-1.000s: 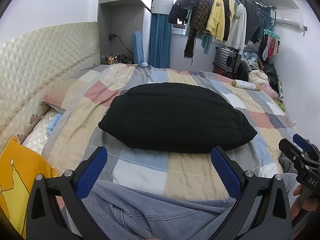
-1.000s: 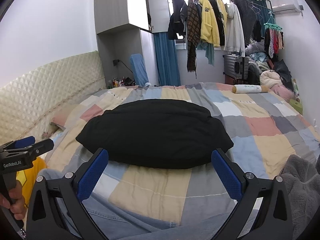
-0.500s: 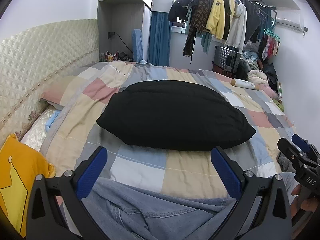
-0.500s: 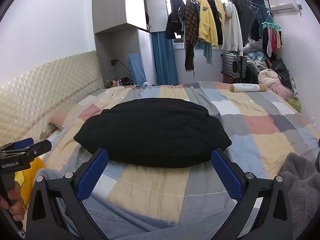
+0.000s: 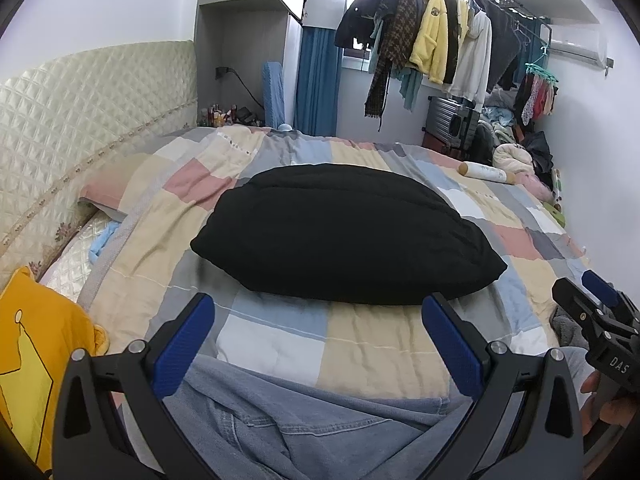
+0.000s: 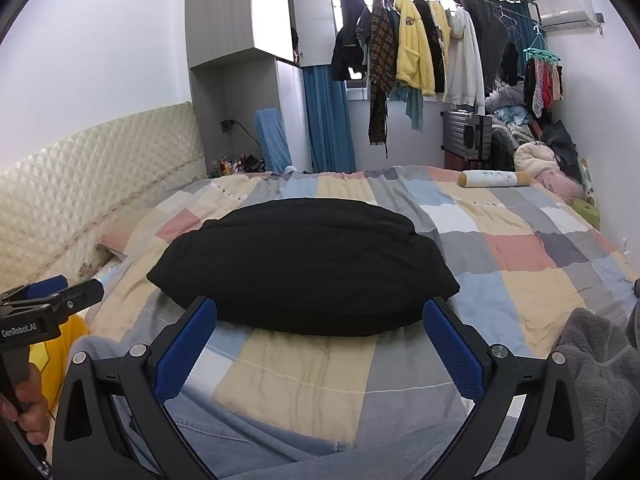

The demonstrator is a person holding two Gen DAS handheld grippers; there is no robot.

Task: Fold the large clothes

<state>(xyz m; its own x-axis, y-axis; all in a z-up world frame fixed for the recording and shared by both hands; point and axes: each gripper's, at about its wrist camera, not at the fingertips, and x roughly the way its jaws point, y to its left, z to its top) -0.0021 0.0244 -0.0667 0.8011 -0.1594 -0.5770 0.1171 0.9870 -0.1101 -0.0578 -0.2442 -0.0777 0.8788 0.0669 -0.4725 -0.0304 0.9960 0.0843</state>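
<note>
A black padded garment (image 5: 344,232) lies folded into a thick oval bundle in the middle of the patchwork quilt (image 5: 360,344). My left gripper (image 5: 316,320) is open just short of its near edge, with nothing between the blue pads. In the right wrist view the same black garment (image 6: 304,268) sits right beyond my right gripper (image 6: 320,320), which is also open and empty. Blue denim fabric (image 5: 300,420) lies under both grippers at the near edge of the bed. Each gripper shows in the other's view, the right gripper (image 5: 592,296) held by a hand, the left gripper (image 6: 60,292) likewise.
A yellow cushion (image 5: 36,360) and a quilted headboard (image 5: 80,120) are on the left. Grey fleece fabric (image 6: 600,360) lies at the near right. A bolster pillow (image 6: 496,179) rests at the far right of the bed. Hanging clothes (image 6: 420,52) and a suitcase (image 6: 468,136) stand behind.
Both grippers have drifted only slightly and stay open. The black garment has not moved.
</note>
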